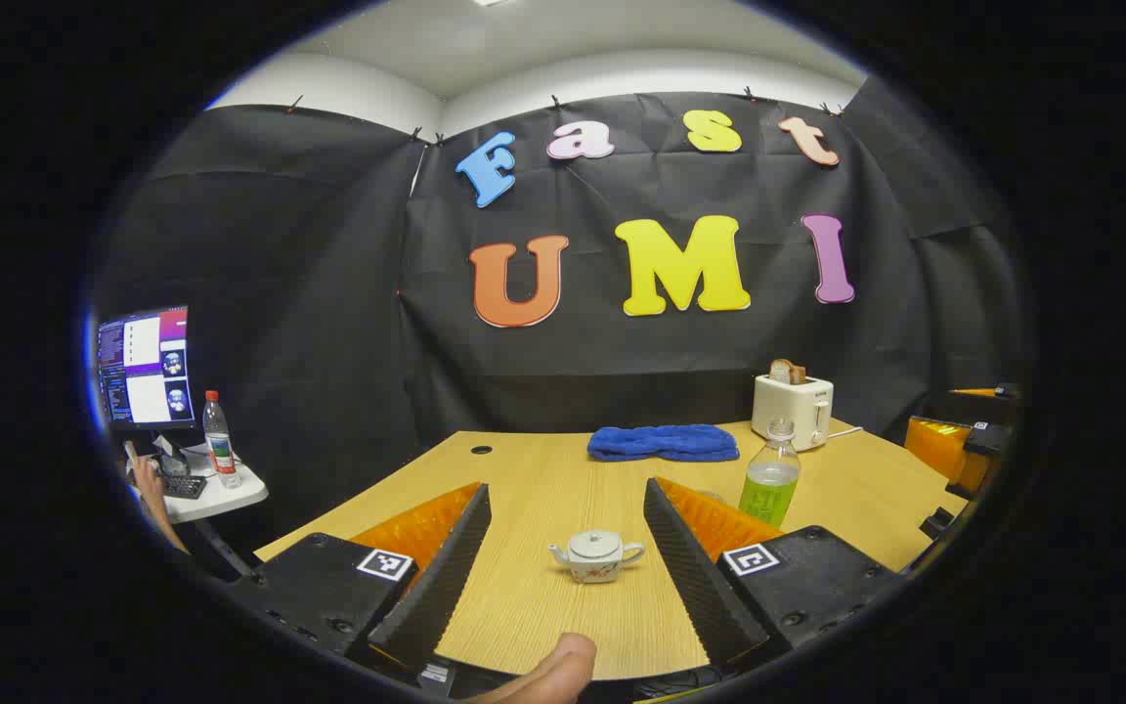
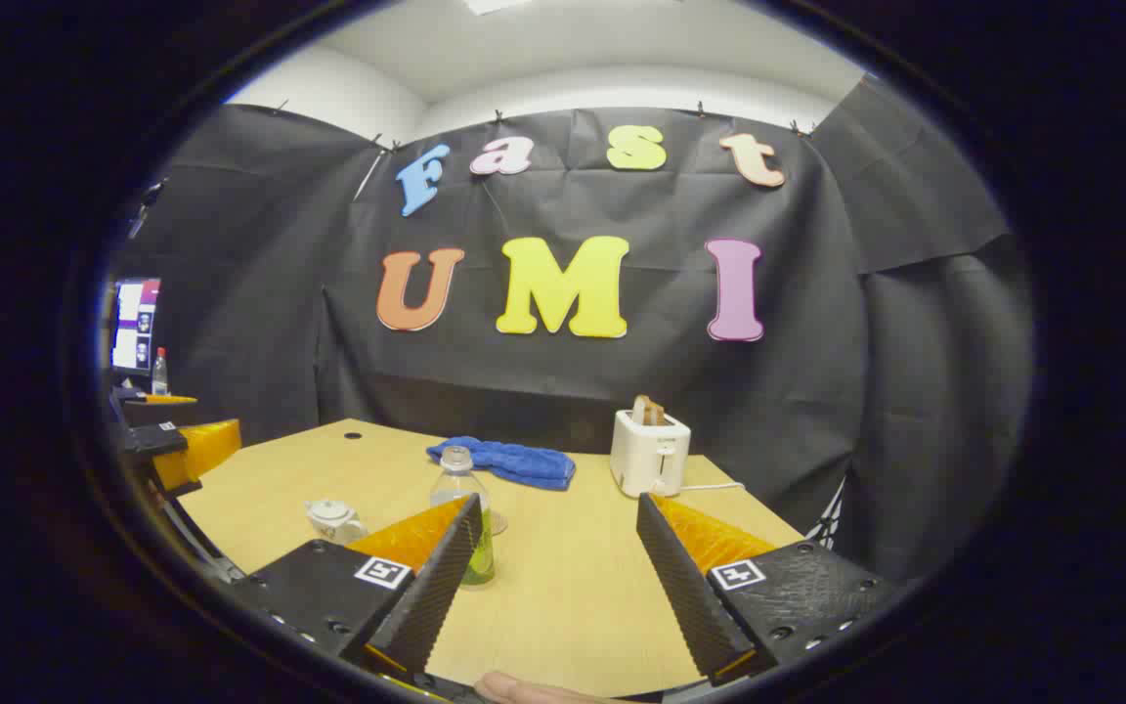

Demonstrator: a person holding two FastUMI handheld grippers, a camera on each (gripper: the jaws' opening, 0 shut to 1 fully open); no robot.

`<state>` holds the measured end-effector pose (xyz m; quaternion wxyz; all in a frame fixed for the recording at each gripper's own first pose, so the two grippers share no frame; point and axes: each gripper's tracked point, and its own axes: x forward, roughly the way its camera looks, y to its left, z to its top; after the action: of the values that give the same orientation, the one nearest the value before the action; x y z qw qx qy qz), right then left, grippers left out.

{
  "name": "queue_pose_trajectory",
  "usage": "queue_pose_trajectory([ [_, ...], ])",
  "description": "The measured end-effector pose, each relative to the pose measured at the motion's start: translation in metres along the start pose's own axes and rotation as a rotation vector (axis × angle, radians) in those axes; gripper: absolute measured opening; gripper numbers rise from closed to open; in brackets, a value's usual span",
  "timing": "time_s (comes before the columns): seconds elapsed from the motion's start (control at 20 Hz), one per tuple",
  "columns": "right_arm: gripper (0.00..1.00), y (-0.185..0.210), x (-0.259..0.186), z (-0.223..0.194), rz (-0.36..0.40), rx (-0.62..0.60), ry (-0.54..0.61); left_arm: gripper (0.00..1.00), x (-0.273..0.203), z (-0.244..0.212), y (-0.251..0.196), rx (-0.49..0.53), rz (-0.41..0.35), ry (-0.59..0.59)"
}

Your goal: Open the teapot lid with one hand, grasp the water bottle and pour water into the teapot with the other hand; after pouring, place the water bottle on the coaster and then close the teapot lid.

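A small white teapot [image 1: 597, 555] with its lid on stands on the wooden table [image 1: 534, 469]. My left gripper [image 1: 565, 489] is open, and the teapot sits ahead, between the lines of its two fingers and untouched. To the right stands a clear water bottle [image 1: 770, 479] holding green liquid. In the right gripper view, my right gripper [image 2: 558, 501] is open and holds nothing. The bottle [image 2: 463, 489] stands just beyond its left finger, partly hidden by it. A small round coaster [image 2: 498, 523] seems to lie right behind the bottle. The teapot [image 2: 333, 520] is farther left.
A white toaster [image 1: 795, 409] with a slice of bread and a folded blue towel [image 1: 663, 442] sit at the table's back. Off the left end, a side table holds a monitor [image 1: 145, 367] and a red-capped bottle [image 1: 220, 440], with a person's hand [image 1: 146, 479] there.
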<state>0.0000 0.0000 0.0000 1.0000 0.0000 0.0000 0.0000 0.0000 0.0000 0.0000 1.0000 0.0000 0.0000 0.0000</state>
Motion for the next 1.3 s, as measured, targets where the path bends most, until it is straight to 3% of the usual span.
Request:
queue_pose_trajectory([
  [1.3, 0.95, 0.001, 0.006, -0.005, -0.016, -0.039, 0.0, 0.99, 0.021, -0.014, 0.001, -0.017, -0.024, 0.013],
])
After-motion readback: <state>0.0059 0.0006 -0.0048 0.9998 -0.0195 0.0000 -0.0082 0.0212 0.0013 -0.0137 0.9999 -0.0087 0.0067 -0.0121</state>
